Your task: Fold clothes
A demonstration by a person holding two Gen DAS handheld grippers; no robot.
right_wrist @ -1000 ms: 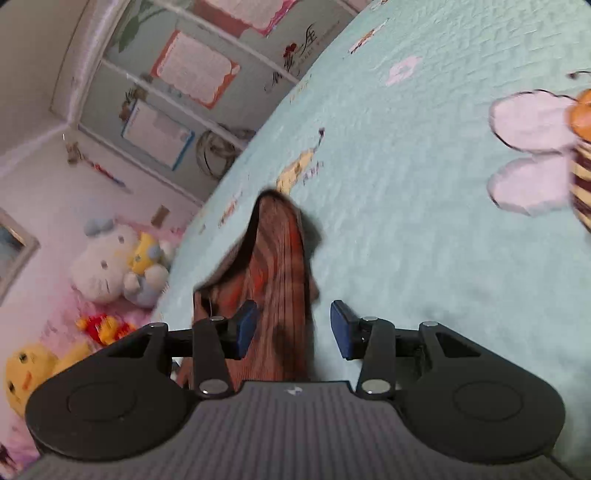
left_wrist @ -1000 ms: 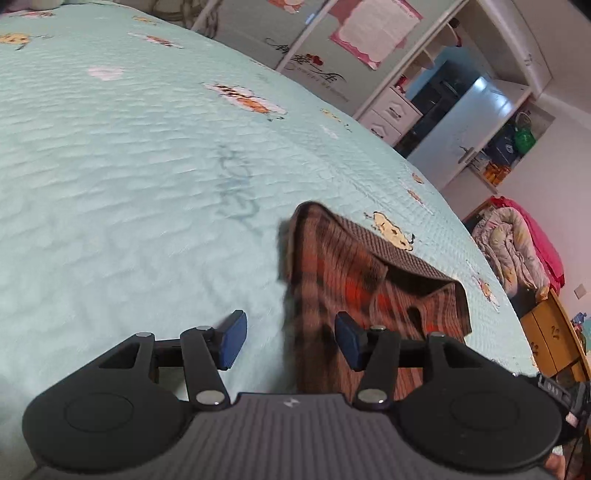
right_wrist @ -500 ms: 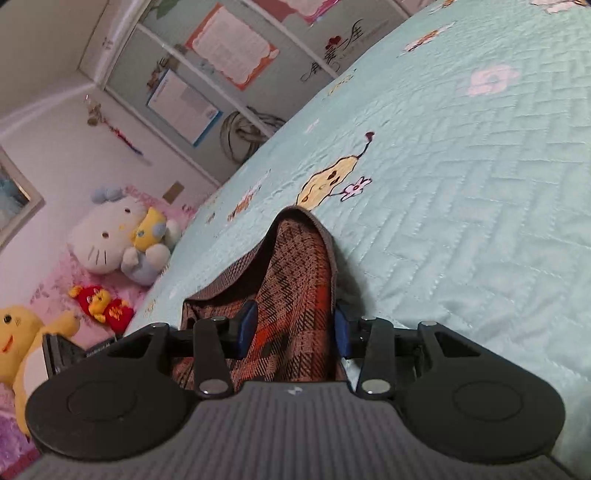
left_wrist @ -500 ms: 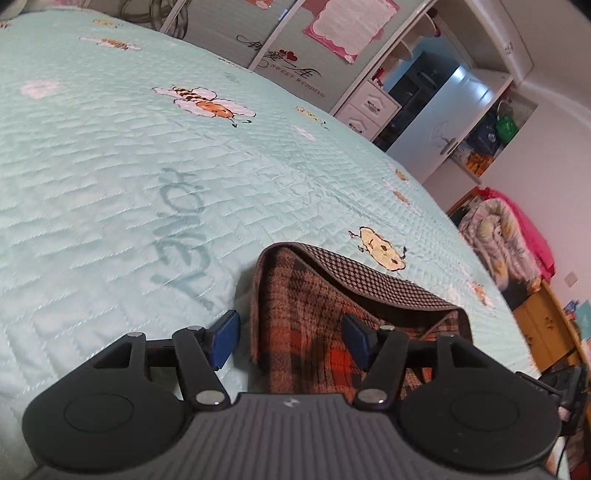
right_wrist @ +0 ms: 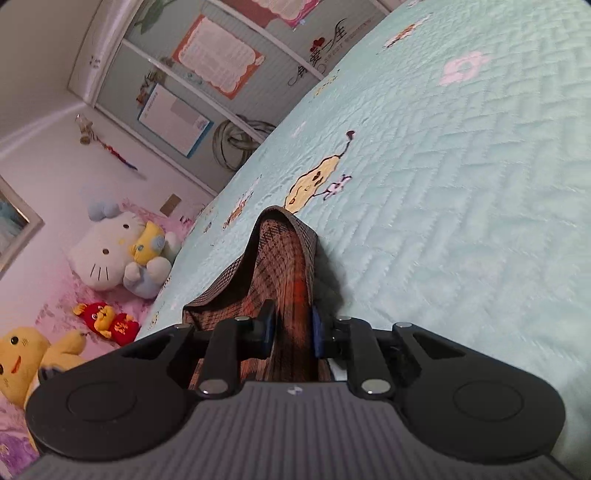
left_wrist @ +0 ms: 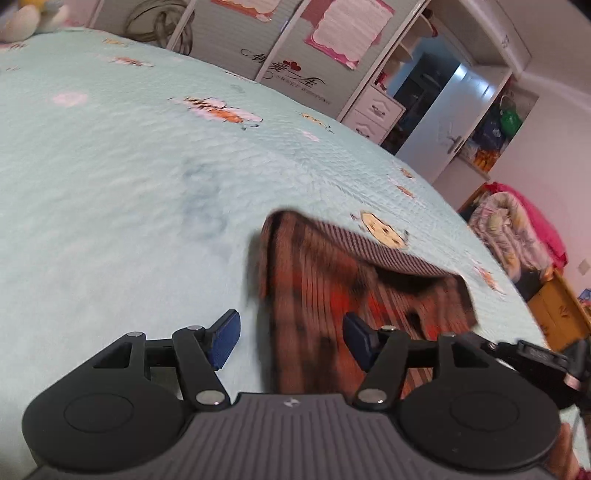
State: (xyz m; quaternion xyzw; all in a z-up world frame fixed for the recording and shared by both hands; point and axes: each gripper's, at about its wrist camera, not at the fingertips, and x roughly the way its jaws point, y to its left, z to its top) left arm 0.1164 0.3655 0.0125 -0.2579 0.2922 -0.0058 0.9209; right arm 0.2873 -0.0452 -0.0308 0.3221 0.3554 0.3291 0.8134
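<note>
A brown and red plaid garment [left_wrist: 332,295] lies on the pale green quilted bed [left_wrist: 110,166], with its waistband open toward the right. My left gripper [left_wrist: 291,339] is open, its blue pads on either side of the garment's near left edge. In the right wrist view the same garment [right_wrist: 284,258] runs up from between the fingers. My right gripper [right_wrist: 291,328] is shut on the garment's near edge, the blue pads pressed against the cloth. The right gripper's body also shows at the far right of the left wrist view [left_wrist: 539,358].
The bed cover [right_wrist: 461,184] has cartoon prints. Plush toys [right_wrist: 110,251] sit at the bed's head on the left. A wardrobe with papers [left_wrist: 347,33], an open door [left_wrist: 436,122] and a pile of bedding [left_wrist: 517,236] stand beyond the bed.
My right gripper has closed onto the garment's edge. My left gripper stays open and has pulled back and up a little; the left view is blurred by motion.
</note>
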